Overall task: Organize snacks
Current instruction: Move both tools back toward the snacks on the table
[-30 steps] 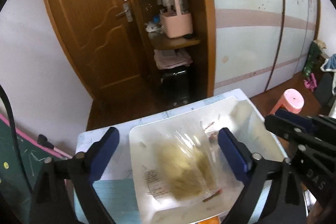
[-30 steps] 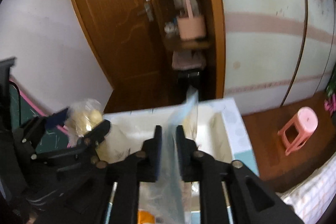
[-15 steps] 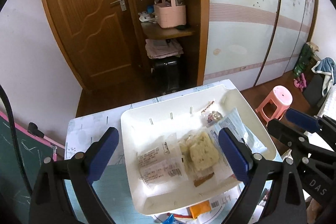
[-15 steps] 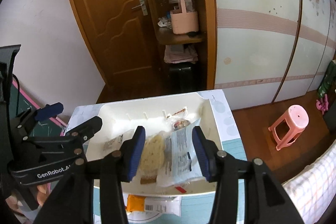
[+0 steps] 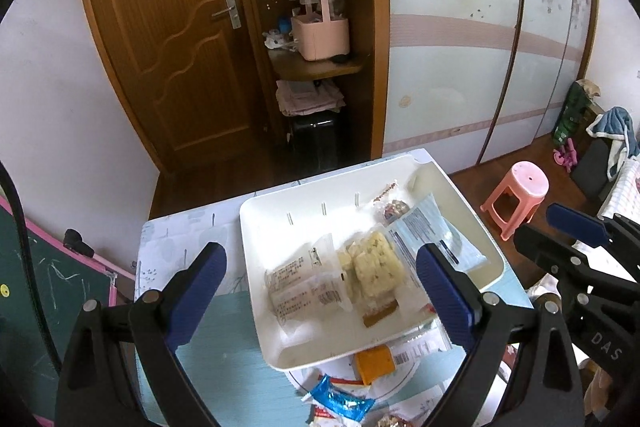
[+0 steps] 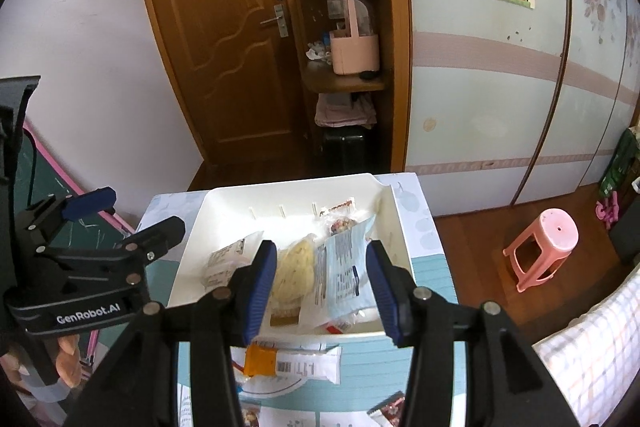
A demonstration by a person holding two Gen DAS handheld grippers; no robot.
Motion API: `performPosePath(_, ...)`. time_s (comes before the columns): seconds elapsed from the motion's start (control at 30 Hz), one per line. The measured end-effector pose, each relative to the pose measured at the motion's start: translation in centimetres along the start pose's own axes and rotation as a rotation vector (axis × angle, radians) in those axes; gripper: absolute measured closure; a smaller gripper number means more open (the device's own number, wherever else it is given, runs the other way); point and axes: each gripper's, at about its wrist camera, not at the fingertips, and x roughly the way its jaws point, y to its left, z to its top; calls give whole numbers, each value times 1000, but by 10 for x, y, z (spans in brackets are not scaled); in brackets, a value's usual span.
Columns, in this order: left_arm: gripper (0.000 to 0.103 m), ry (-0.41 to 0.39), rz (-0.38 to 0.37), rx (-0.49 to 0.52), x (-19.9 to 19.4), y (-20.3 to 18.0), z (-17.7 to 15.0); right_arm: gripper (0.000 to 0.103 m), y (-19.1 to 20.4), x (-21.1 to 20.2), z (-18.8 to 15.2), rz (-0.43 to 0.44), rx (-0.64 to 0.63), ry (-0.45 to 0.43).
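both packets let go a moment ago and now lying in the white tray [image 5: 472, 203]: clear bag of yellow cakes [image 5: 376, 263] in the middle, blue-and-white packet [image 6: 340, 267] beside it on the right. left gripper [image 5: 320, 279] spread wide and empty; right gripper [image 6: 320, 279] parted too, nothing pinched, where a second ago clamped on the blue packet. two more snacks sorted, then; next up probably the orange packet [image 6: 262, 359] on the table, just outside the tray's near edge.
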Motion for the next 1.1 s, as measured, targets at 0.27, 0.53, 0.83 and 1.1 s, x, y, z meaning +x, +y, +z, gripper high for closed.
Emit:
performPosePath(0.27, 8, -19, -25, 23, -27, -7, -17, 56, -2, -20, -16, 21, -26, 3)
performPosePath(0.53, 7, -4, -81, 54, -46, -23, -51, 50, -13, -31, -47, 48, -28, 26)
performPosePath(0.83, 7, 76, -172, 104, -43, -48, -119, 47, -42, -19, -106, 8, -36, 101)
performPosePath(1.1, 7, 221, -245, 141, -15, -66, -194, 46, -77, 12, -162, -83, -29, 212)
